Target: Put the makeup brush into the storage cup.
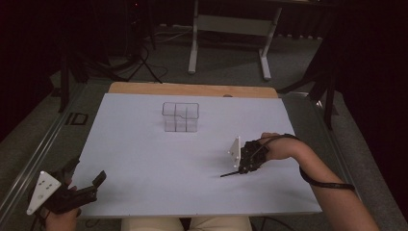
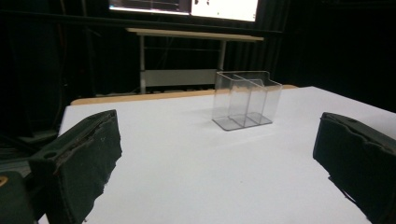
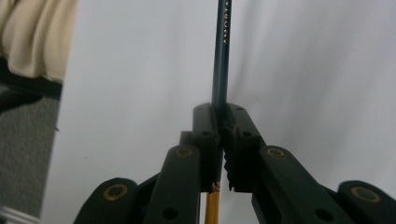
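At the lower left of the high view the left gripper (image 1: 89, 185) rests with jaws spread wide, holding nothing. Upper centre stands the clear organizer (image 1: 181, 117); at centre right the right gripper (image 1: 243, 166) is clamped on a dark pencil (image 1: 229, 174). The thin grip near one end could let it swivel or slip out, missing a compartment.

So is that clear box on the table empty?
Empty: the clear box stands upright, and the table shows straight through its compartments.

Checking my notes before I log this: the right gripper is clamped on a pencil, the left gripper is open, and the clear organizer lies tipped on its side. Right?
Not quite. The clear organizer stands upright on the white table, as the left gripper view shows. The rest holds: the right gripper is clamped on the pencil, and the left gripper is open.
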A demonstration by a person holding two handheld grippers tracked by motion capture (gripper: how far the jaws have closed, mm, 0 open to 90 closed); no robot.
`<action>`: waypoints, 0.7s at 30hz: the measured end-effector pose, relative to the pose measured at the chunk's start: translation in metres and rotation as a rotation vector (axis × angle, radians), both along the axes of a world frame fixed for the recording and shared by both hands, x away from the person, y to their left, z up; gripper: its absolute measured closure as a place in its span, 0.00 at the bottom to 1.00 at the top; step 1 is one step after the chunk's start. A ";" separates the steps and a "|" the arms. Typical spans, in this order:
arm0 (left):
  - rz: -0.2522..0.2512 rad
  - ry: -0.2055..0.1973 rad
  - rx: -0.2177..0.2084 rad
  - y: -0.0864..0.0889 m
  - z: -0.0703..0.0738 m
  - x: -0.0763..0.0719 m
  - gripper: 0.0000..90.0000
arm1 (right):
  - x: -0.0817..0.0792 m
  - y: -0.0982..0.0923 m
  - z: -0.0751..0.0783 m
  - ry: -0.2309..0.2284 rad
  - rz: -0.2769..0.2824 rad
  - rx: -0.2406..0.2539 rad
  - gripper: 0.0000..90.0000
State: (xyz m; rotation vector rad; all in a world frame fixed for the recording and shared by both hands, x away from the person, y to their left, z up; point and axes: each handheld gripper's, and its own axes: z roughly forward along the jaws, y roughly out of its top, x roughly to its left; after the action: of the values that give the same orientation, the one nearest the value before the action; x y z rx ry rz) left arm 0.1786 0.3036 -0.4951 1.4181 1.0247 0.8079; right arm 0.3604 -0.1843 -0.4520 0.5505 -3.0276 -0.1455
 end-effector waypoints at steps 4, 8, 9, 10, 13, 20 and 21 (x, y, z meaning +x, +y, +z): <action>-0.033 -0.003 0.002 -0.006 0.000 0.008 0.02 | -0.005 -0.005 0.003 -0.011 -0.042 0.023 0.93; -0.069 -0.005 0.003 -0.012 0.001 0.016 0.02 | -0.010 -0.009 0.006 -0.011 -0.099 0.047 0.93; -0.078 -0.005 0.004 -0.013 0.001 0.018 0.02 | -0.010 -0.010 0.007 -0.010 -0.114 0.049 0.93; -0.087 -0.007 0.003 -0.015 0.001 0.019 0.02 | -0.011 -0.011 0.008 -0.014 -0.120 0.050 0.93; -0.118 -0.008 0.009 -0.020 0.001 0.024 0.02 | -0.012 -0.013 0.009 -0.015 -0.163 0.050 0.93; -0.213 0.018 0.010 -0.035 0.001 0.036 0.02 | -0.019 -0.016 0.012 -0.029 -0.209 0.068 0.93; -0.226 0.019 0.015 -0.038 0.002 0.038 0.02 | -0.019 -0.016 0.013 -0.028 -0.212 0.071 0.93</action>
State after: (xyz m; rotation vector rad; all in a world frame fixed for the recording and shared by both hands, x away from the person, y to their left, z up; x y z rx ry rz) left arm 0.2161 0.2661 -0.4935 1.5252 0.8548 0.6388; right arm 0.3413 -0.2004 -0.4389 0.2364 -3.1120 -0.2573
